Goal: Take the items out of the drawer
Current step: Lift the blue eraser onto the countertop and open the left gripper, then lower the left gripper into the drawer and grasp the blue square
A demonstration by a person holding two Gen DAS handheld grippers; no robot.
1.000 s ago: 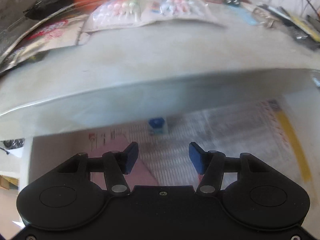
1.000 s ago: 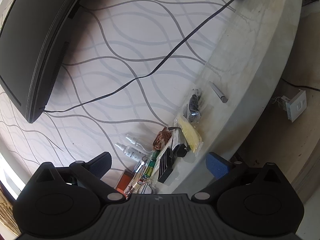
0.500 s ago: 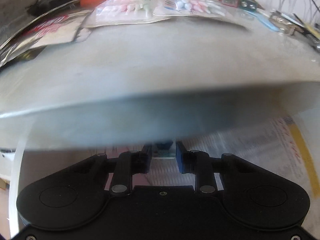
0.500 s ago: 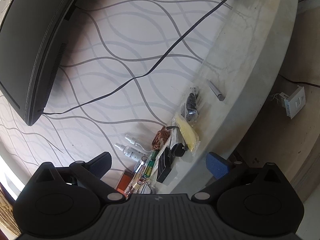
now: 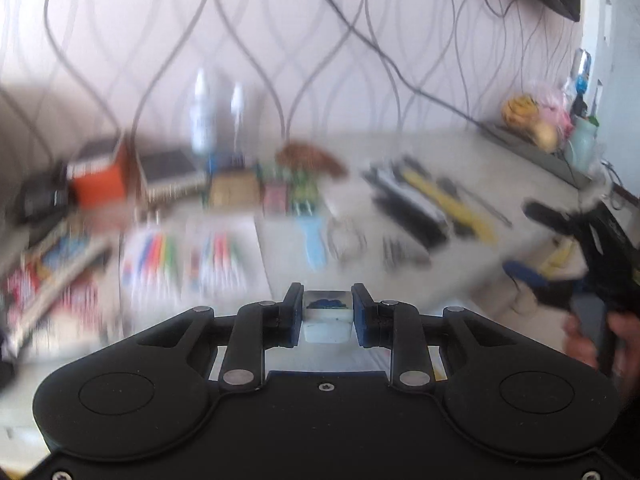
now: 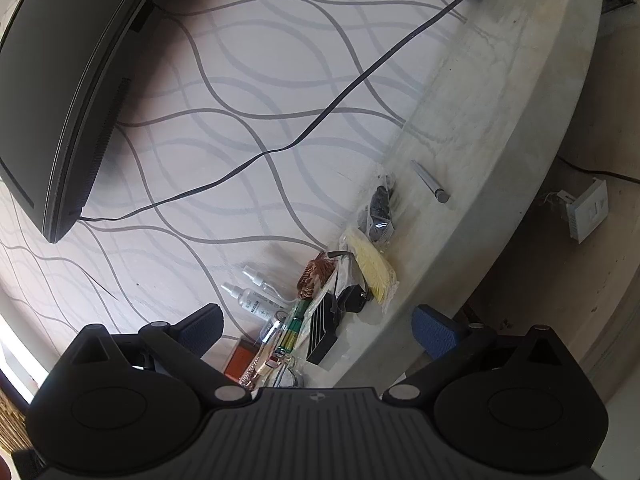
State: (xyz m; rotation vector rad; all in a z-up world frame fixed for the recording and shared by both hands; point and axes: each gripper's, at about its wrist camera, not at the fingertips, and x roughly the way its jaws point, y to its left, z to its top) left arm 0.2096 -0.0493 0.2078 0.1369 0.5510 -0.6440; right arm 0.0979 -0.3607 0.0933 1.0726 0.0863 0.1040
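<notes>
**Small clear box held above a crowded counter**

Nearest the viewer, the left gripper (image 5: 327,316) is pinching a small clear box (image 5: 327,314) with something blue inside; both pads are pressing on its sides. The box is sitting between the fingers, over the near edge of the pale counter (image 5: 452,276), and the drawer itself is not showing in either view. To the near right, the right gripper (image 6: 316,326) is resting with its tongs spread wide and nothing between them; a person's hand (image 5: 616,340) is gripping its handle.

Farther out, blurred, the counter is carrying many laid-out items: packs of coloured pens (image 5: 154,258) on the left, a light blue tool (image 5: 314,242) in the middle, a yellow strip (image 5: 448,202) among dark tools on the right. Farther still, an orange box (image 5: 100,186) and two white bottles (image 5: 204,116) are standing against the wavy-patterned wall (image 5: 280,40).

Judging from this, much seems to be already unloaded, and this box is waiting to be set down among the rest.
</notes>
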